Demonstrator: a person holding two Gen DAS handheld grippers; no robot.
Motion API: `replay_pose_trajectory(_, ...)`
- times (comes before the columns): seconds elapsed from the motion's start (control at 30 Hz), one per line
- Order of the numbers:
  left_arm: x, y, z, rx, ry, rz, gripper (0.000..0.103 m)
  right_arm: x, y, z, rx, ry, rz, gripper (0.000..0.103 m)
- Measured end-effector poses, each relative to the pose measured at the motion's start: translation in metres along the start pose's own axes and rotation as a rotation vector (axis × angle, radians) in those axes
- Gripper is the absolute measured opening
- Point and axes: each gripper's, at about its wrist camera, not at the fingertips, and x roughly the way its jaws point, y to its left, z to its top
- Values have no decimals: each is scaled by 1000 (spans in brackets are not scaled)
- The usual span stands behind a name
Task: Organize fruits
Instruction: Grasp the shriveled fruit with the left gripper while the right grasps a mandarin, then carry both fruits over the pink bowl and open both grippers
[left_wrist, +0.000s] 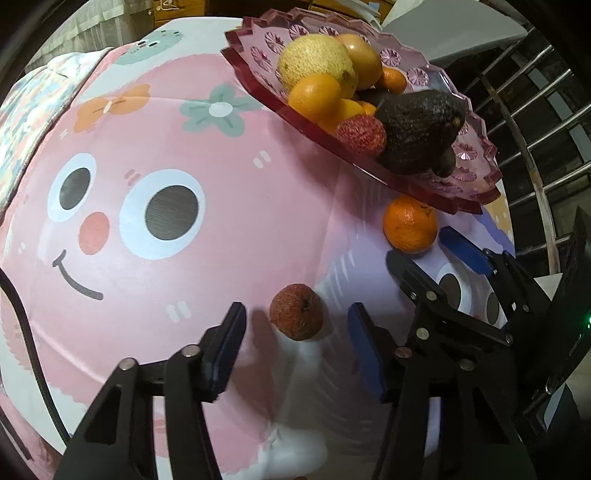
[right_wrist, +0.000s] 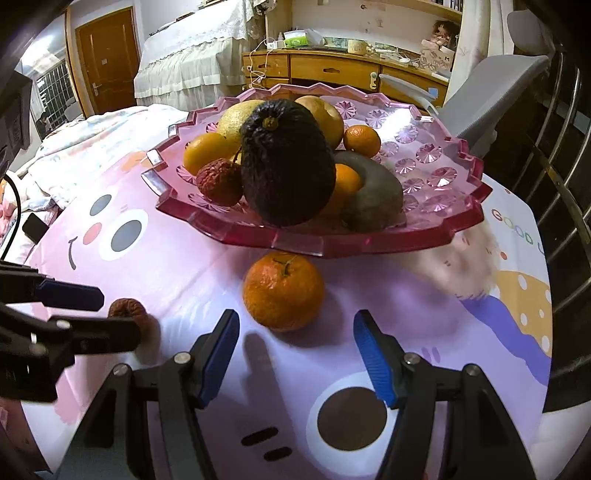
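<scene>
We see a cartoon-printed cloth (right_wrist: 207, 266) covering the whole surface, pink and lilac with big round eyes, and on it stands a pink faceted fruit tray (right_wrist: 436, 229) at the far side. In the tray we find a dark avocado (right_wrist: 288, 166) at the front, a pale yellow pear (left_wrist: 314, 61) behind it, several oranges, a grey-brown fruit and a red lychee (right_wrist: 219, 182) resting against the avocado. Just in front of the tray's rim a loose mandarin (right_wrist: 282, 291) lies on the cloth, and our right gripper (right_wrist: 295, 354) has its blue-padded jaws spread wide, the mandarin just ahead of the tips and untouched. Smallest of all, a brownish lychee on the cloth (left_wrist: 296, 316) sits between the parted fingers of our left gripper (left_wrist: 297, 347), not touching either pad.
</scene>
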Motion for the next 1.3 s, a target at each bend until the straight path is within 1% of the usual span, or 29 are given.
replay_pose_trajectory(0.07,3,-2,0,1,0,1,49,4,-2,0,4,-2,7,65)
replay_pose_trajectory(0.23,9,-6,3,6,4,8,39,7,-4,2,1,-18,17,64)
replay_pose_trajectory(0.27,10,-6,2,8,4,11,38,8,-4,4,1,-18,21,61)
replay_pose_trajectory(0.37,13,-7,3,13,4,20,35,10,-3,4,-8,-23,33,57)
replay_pose_trajectory(0.47,17,-11,5,19,5,29,30,10,0,5,-20,-30,36,52)
replay_pose_trajectory(0.57,15,-7,5,25,2,27,29,9,2,5,-29,-31,47,45)
replay_pose_trajectory(1.0,13,-3,3,42,-4,24,27,6,10,4,-44,-21,45,44)
replay_pose_trajectory(1.17,6,0,-1,45,-12,29,26,0,22,-1,-63,-14,66,43)
replay_pose_trajectory(1.3,-6,8,-2,34,-33,29,26,-8,31,-3,-85,-13,87,43)
